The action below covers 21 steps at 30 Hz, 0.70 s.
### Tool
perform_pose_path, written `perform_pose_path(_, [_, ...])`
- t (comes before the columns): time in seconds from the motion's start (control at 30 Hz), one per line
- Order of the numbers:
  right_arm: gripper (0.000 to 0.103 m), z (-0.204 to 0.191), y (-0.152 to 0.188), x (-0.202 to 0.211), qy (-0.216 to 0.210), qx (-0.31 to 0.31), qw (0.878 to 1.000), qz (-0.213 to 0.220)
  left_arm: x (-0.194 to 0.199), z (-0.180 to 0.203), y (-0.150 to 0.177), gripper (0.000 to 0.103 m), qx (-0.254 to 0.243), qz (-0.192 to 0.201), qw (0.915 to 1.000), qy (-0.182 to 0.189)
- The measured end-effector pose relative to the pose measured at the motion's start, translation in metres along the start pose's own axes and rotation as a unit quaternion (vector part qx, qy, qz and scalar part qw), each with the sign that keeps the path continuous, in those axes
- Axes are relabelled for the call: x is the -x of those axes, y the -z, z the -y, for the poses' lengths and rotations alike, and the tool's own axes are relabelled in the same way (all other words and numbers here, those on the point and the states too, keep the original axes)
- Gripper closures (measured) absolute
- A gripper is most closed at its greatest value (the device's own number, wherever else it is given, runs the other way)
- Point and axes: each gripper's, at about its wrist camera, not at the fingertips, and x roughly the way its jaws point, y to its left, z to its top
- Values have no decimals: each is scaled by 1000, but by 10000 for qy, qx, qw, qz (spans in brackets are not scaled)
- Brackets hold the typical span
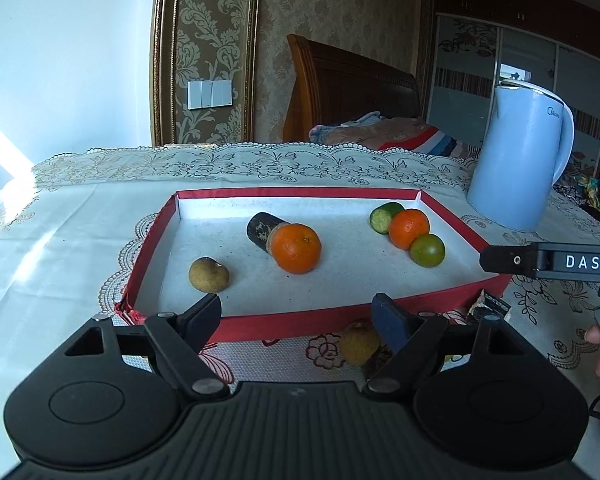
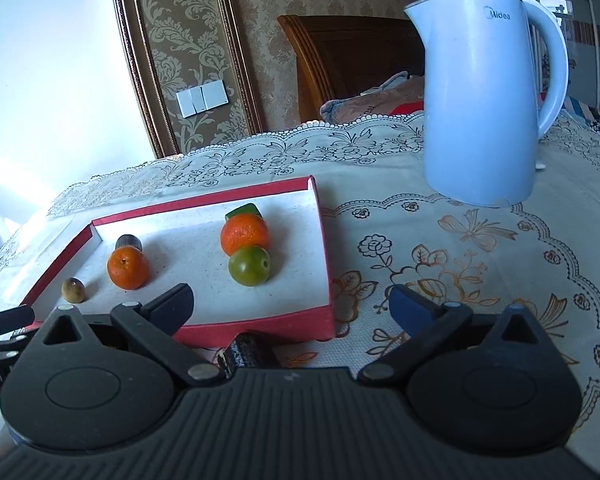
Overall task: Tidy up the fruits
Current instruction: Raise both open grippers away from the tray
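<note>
Nearest my left tongs (image 1: 296, 312) lay a small tan fruit (image 1: 359, 342) on the lace tablecloth (image 1: 60, 232), just outside the near wall of the red tray (image 1: 300, 322); the fingers stood spread, gripping nothing. My right tongs (image 2: 292, 308) were likewise spread and empty, a dark cylinder (image 2: 252, 350) lying below them. Inside the tray sat a brown fruit (image 1: 209, 275), two oranges (image 1: 296, 248), a green fruit (image 1: 427, 250) and a cucumber piece (image 1: 385, 217). Beyond stood a blue kettle (image 2: 484, 96).

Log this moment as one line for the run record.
left gripper open, empty | right gripper open, empty | red tray holds five fruits
</note>
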Motion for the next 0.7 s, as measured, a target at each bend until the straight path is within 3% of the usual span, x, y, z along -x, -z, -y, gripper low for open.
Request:
perform_pose_path(0.2, [0, -3, 1, 2, 134, 88, 9998, 111, 5, 8, 9, 21, -91, -181, 9979, 613])
perform_pose_path(0.37, [0, 0, 0, 1, 166, -19, 9998, 88, -1, 25, 15, 21, -450, -410, 9949, 806])
perform_pose_path(0.53, [0, 2, 1, 0, 180, -86, 9998, 71, -13, 45, 22, 21, -963, -598, 9922, 510])
perform_pose_path(0.7, [0, 1, 1, -1, 182, -54, 9998, 55, -23, 42, 23, 19, -892, -836, 9913, 489])
